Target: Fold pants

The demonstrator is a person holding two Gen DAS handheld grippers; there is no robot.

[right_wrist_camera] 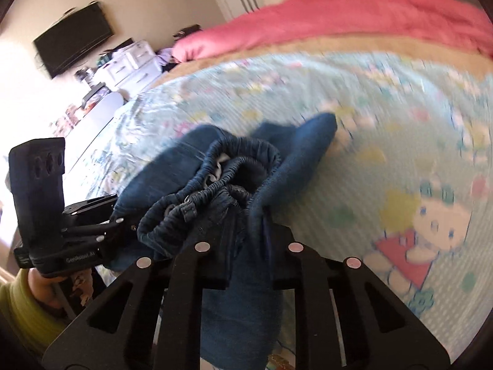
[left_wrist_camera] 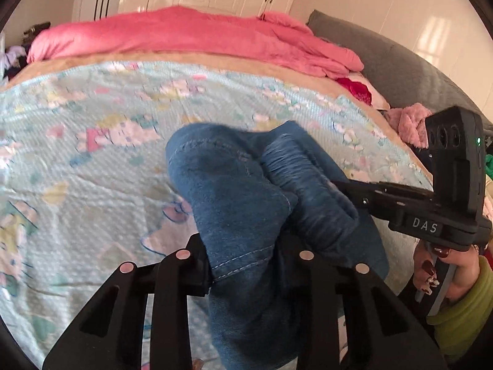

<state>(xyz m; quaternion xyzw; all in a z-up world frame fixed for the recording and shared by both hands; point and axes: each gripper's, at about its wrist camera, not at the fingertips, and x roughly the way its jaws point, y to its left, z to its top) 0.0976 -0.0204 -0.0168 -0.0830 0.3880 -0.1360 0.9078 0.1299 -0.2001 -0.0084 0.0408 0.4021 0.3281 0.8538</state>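
Blue denim pants [left_wrist_camera: 246,191] hang bunched between both grippers, lifted above the bed. My left gripper [left_wrist_camera: 246,262] is shut on a hemmed fold of the denim. My right gripper [right_wrist_camera: 249,265] is shut on the cloth just below the gathered elastic waistband [right_wrist_camera: 222,182]. In the left wrist view the right gripper [left_wrist_camera: 348,185] reaches in from the right and bites the pants. In the right wrist view the left gripper [right_wrist_camera: 123,219] reaches in from the left and holds the denim. The cloth hides the fingertips of both grippers.
A light blue cartoon-print sheet [left_wrist_camera: 92,141] covers the bed under the pants. A pink quilt [left_wrist_camera: 191,34] lies along the far side. A grey headboard [left_wrist_camera: 400,67] and pink clothes [left_wrist_camera: 406,123] are at right. A wall television [right_wrist_camera: 74,40] and white drawers [right_wrist_camera: 129,64] stand left.
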